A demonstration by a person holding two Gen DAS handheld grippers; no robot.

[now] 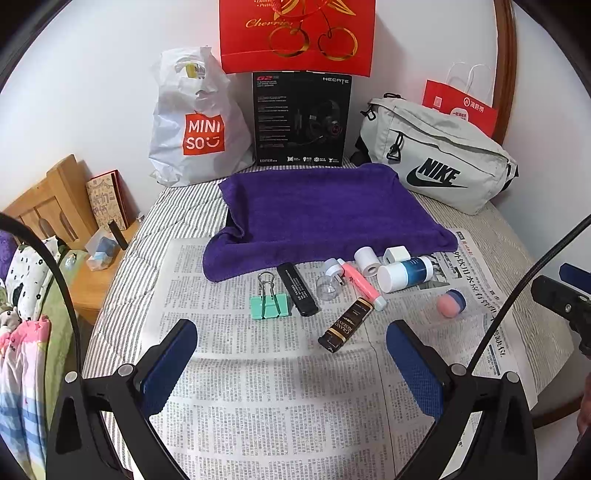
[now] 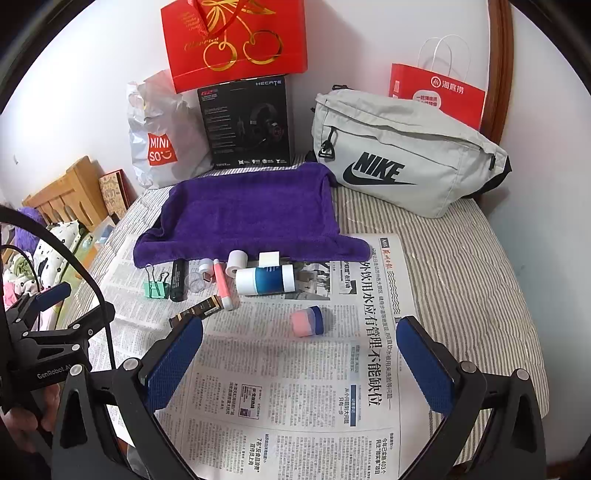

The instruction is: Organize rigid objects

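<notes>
Small rigid items lie on newspaper in front of a purple towel: a green binder clip, a black stick, a brown-gold bar, a pink tube, a white-blue bottle, a tape roll, a white cube and a pink-blue ball-shaped jar. My left gripper hovers open just short of the bar. My right gripper is open too, the pink jar lying just beyond its fingertips. Nothing is held.
Behind the towel stand a white Miniso bag, a black headset box, a red gift bag and a grey Nike pouch. A wooden bedside stand sits left of the striped bed.
</notes>
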